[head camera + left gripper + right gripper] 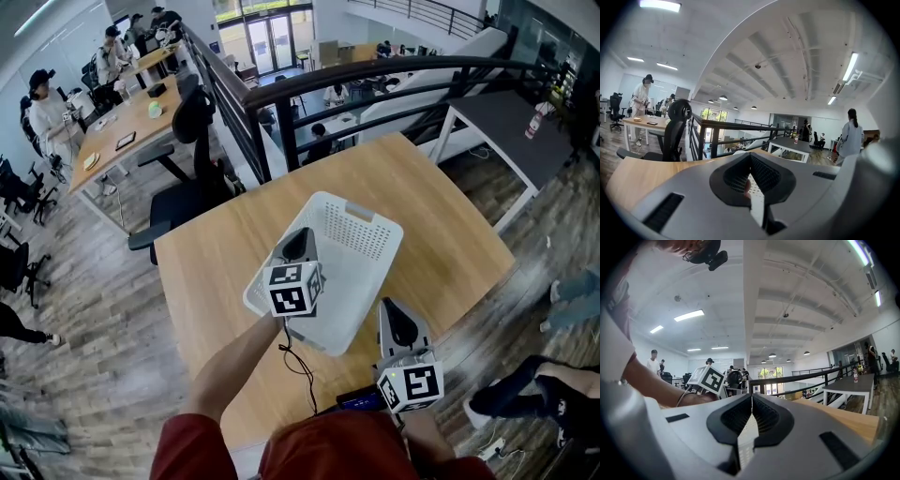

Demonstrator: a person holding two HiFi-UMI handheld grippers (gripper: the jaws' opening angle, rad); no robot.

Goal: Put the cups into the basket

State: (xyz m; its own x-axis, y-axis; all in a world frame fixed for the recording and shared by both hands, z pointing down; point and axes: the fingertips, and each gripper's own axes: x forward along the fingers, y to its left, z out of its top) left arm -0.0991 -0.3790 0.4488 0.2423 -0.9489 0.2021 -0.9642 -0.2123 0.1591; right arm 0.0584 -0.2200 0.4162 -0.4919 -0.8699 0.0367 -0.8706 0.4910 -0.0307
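Your left claw (298, 244) hangs shut and empty over the basket (367, 251), delivering nothing. Your right claw (401, 324) rests shut alongside, idle.

No readable text, no labels, no numbers

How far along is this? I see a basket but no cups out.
Seemingly near the end: no cup stands on the table. In hand: nothing; left gripper, above the basket, and right gripper are both shut. Remaining: unclear, since the left gripper hides part of the basket's inside.
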